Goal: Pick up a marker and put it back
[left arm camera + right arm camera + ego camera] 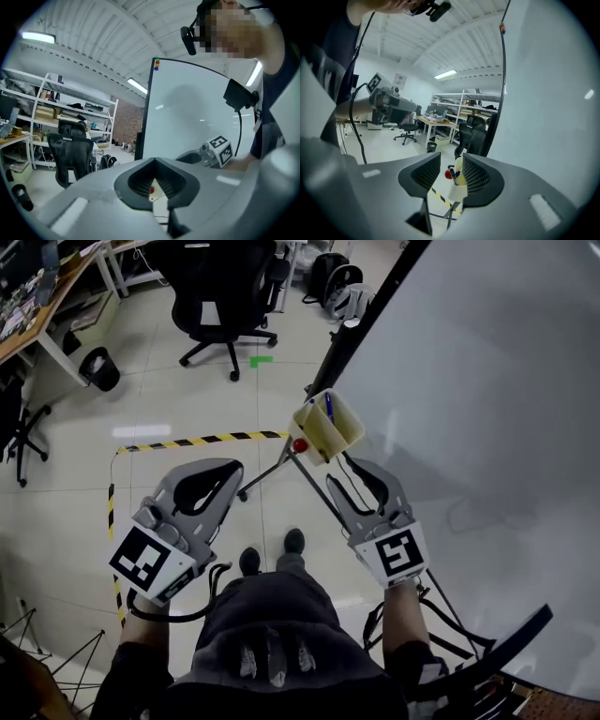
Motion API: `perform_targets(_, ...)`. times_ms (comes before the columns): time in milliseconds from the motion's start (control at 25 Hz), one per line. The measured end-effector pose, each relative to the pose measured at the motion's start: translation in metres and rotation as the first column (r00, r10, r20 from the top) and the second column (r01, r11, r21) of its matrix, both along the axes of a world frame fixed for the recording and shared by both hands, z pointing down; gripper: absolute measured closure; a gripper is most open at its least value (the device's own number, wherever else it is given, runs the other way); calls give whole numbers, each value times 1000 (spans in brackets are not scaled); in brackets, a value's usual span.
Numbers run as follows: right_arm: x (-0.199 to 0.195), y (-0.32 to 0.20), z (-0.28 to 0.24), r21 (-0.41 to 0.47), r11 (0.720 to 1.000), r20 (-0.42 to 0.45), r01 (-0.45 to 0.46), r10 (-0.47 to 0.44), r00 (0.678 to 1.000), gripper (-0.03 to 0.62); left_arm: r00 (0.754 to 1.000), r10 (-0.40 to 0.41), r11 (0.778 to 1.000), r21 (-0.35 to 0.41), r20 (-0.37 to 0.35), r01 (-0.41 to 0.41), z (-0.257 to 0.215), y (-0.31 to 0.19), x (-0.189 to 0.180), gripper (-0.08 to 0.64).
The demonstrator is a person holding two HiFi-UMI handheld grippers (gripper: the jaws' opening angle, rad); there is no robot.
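Observation:
A cream holder (343,430) hangs on the whiteboard's (487,390) lower left edge with a blue marker (329,409) standing in it and a red knob (300,445) beside it. My right gripper (345,472) sits just below the holder, open, with nothing between its fingers. In the right gripper view the holder (458,190) and its blue marker (457,173) show in the gap of the right gripper (451,161). My left gripper (236,468) hangs further left over the floor, shut and empty. The left gripper (154,160) frames the holder (157,193) through its hollow.
A black office chair (220,292) stands on the tiled floor behind. Yellow-black tape (202,440) runs across the floor. A black bin (98,367) and a desk (37,296) are at far left, bags (337,282) by the board's frame, and the person's feet (272,554) below.

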State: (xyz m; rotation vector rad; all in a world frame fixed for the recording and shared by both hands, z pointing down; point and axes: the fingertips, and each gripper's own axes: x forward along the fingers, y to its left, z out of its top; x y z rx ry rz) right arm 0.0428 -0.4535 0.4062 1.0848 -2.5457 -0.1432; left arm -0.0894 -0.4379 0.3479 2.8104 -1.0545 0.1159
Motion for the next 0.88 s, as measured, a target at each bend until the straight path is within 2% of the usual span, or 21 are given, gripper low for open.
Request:
perform_targets(160,-4,-14,32,-39,999,-38,-6,5,999,453,1000,-21,999,-37,0,21,10,-6,1,554)
perform_targets(320,-7,-28,49,-57,998,-39,2,-4,999,453,999,-44,996,-74,21,45,21,-16,0,554)
perform_targets(480,-12,-33,56,-47,999,-48,23,-26,999,453,998,-58,994,-92,36,62,28,-22,-3,554)
perform_targets(600,-15,-38,62,-21,998,-87,53,-54,995,453,997,-60,992,-105,42,64,35,-27,-1,554)
perform_targets(640,-15,-40,64,-14,998,-101,56,-57,993,458,997,-61,992,-110,44,66,38,-29,0,554)
perform_targets(720,-14,-43,65,0,999,-117,50,-49,992,542,997,-68,990,-120,45,73,41,-31,-2,554)
perform_targets(880,-13,-45,60,13,999,-97,52,-50,994,548,996,-78,989,-126,43,82,42,-33,-5,554)
